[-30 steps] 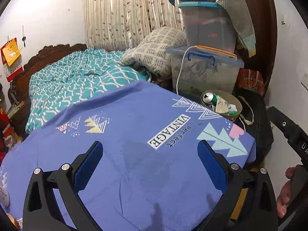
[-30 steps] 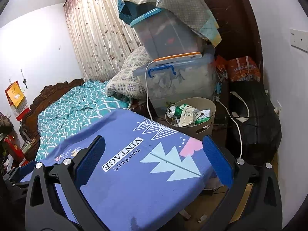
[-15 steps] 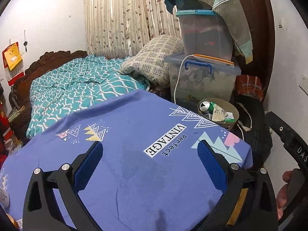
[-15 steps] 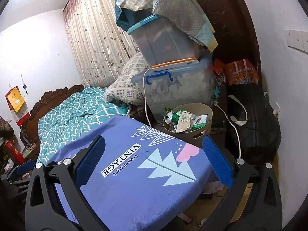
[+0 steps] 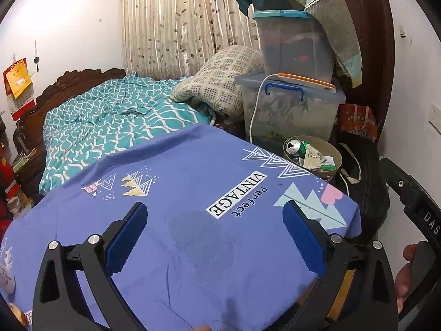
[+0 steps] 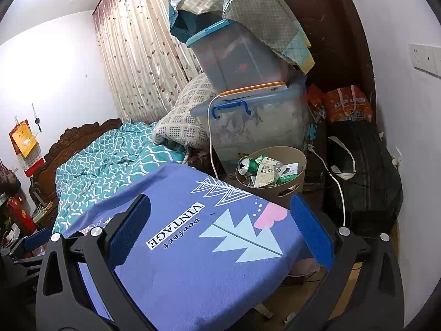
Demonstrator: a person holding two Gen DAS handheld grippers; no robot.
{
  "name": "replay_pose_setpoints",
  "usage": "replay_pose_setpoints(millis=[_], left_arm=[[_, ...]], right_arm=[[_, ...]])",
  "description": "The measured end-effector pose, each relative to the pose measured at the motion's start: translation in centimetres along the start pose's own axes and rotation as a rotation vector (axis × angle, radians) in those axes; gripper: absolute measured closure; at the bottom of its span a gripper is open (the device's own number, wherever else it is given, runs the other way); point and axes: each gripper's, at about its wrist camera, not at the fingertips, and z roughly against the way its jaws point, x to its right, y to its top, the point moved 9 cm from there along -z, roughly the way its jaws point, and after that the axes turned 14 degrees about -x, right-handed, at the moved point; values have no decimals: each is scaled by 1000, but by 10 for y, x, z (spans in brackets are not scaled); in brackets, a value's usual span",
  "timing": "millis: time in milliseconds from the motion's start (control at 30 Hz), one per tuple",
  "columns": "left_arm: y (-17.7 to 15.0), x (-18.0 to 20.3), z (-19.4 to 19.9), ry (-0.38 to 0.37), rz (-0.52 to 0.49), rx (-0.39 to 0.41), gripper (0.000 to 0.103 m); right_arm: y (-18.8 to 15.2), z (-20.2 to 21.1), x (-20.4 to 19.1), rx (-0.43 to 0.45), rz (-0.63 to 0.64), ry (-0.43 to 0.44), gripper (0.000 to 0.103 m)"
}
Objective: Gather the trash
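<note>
Your left gripper [image 5: 215, 237] hangs at the bottom of its frame over the purple printed tablecloth [image 5: 193, 193], jaws spread wide with nothing between them. Your right gripper [image 6: 220, 229] does likewise, jaws wide apart and empty. The round beige waste bin [image 6: 286, 187] sits right of centre, just past the cloth's far edge, holding a green drink can [image 6: 248, 165] and crumpled paper wrappers [image 6: 268, 172], below the clear plastic storage boxes [image 6: 256, 129].
</note>
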Motion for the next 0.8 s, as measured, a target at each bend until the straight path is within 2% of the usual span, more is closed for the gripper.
replay_pose_setpoints(millis=[800], left_arm=[[-5, -5, -3, 1, 4, -11, 8]], right_arm=[[-5, -6, 0, -14, -5, -4, 3]])
